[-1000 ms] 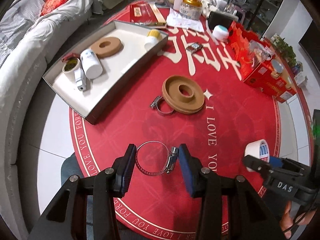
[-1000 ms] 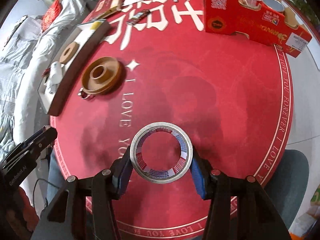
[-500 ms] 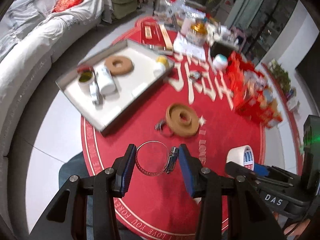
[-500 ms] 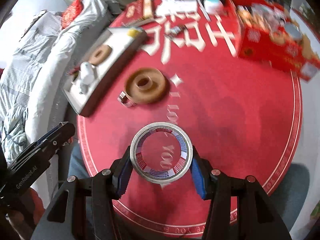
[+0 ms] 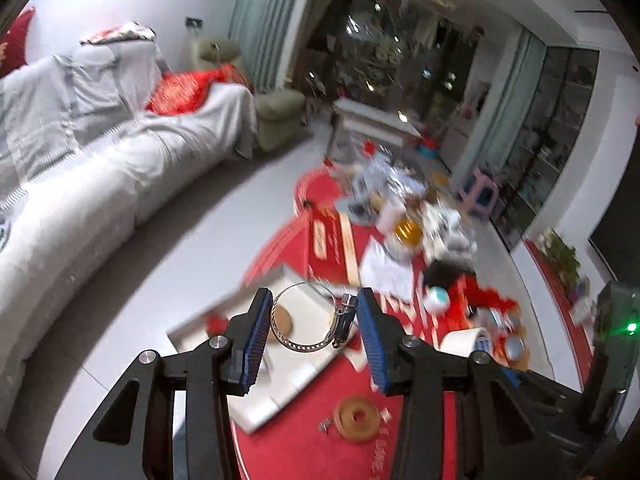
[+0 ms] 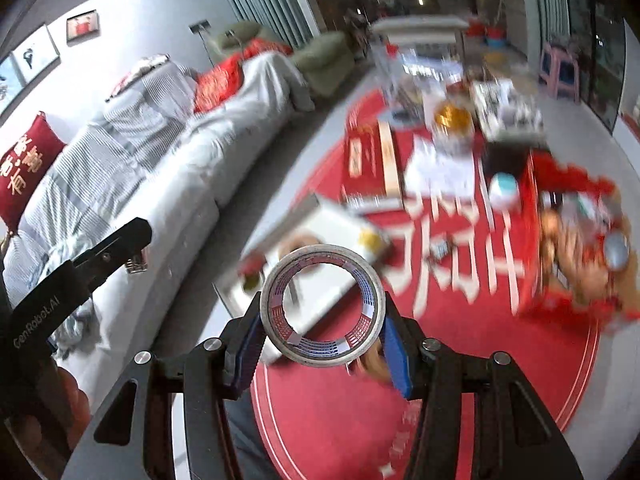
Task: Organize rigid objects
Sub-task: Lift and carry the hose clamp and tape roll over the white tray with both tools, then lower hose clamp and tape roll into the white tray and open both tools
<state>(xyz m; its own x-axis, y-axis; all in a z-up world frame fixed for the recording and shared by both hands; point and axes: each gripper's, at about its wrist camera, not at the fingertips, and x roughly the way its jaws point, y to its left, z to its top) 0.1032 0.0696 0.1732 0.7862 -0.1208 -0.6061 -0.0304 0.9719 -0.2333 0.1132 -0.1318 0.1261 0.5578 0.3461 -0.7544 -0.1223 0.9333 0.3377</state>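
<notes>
Between left claw (image 5: 312,322) pads, hose clamp (image 5: 310,318)

We see a round table covered in a red cloth with white lettering (image 6: 460,344), both views blurred. On it, toward the left edge, sits a shallow white rectangular tray with grey sides (image 5: 308,364). Just right of the tray's near corner lies a tan ring-shaped disc (image 5: 357,419) with a small metal hose clamp (image 5: 325,425) touching its left side. Farther back we make out a flat red and cream box (image 6: 372,168), a white sheet of paper (image 6: 440,170), a gold-lidded jar (image 6: 453,120) and a small teal-topped white pot (image 6: 505,188). A large red carton (image 6: 576,240) stands along the right side.
</notes>
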